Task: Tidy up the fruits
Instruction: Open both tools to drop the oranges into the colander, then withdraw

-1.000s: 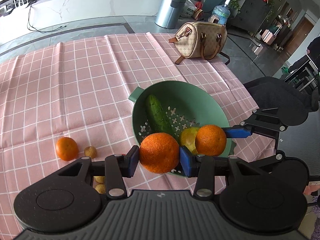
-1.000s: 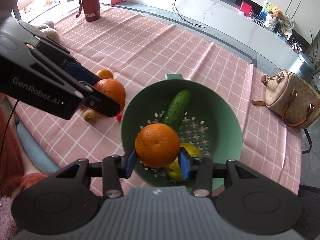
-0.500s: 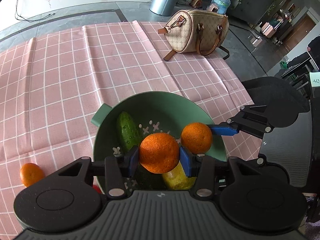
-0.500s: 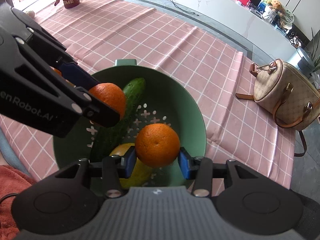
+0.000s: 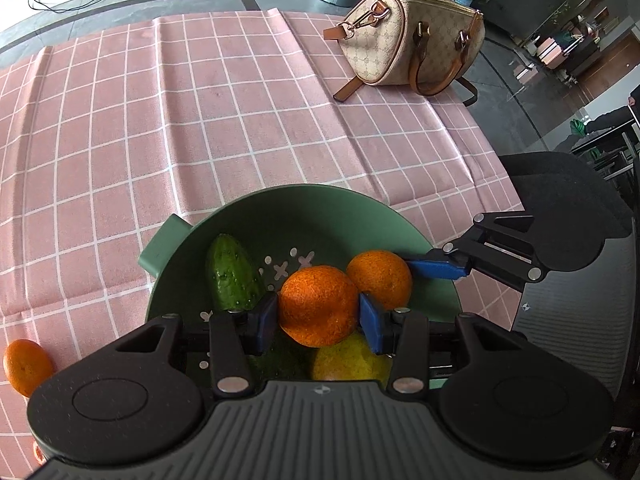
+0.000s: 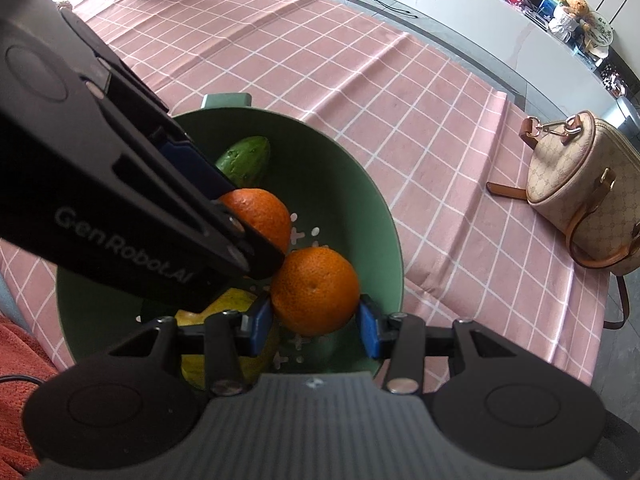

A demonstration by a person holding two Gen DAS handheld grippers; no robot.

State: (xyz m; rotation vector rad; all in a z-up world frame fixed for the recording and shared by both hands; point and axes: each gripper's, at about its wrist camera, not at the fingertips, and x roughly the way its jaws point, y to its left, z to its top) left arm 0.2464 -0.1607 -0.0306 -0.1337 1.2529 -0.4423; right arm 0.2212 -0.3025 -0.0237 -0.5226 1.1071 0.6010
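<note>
**Two oranges held over the green colander, side by side**

The left gripper [image 5: 319, 317] is clenched on a round, dimpled orange [image 5: 318, 305], blue pads pressing both flanks. The right gripper [image 6: 316, 317] grasps a second round orange [image 6: 315, 290] the same way. Both fruits hang inside the rim of the green plastic colander [image 5: 280, 208], low centre of each frame, above its perforated floor.

What the release turns on, I judge, is what lies straight beneath each fruit. In the left wrist view, a yellow-green pear-like fruit [image 5: 352, 362] sits directly under the left-hand orange, while the dark green bumpy cucumber [image 5: 234, 276] lies to its left, long axis running from the frame's bottom toward the far wall. The two oranges look nearly touching; whether they actually meet cannot be told.

Much of the colander floor is hidden by gripper bodies. A small loose orange [image 5: 26, 366] rests on the pink checked tablecloth [image 5: 200, 100] at lower left, cut off by the gripper. A beige patterned handbag [image 5: 412, 36] stands upper right.
</note>
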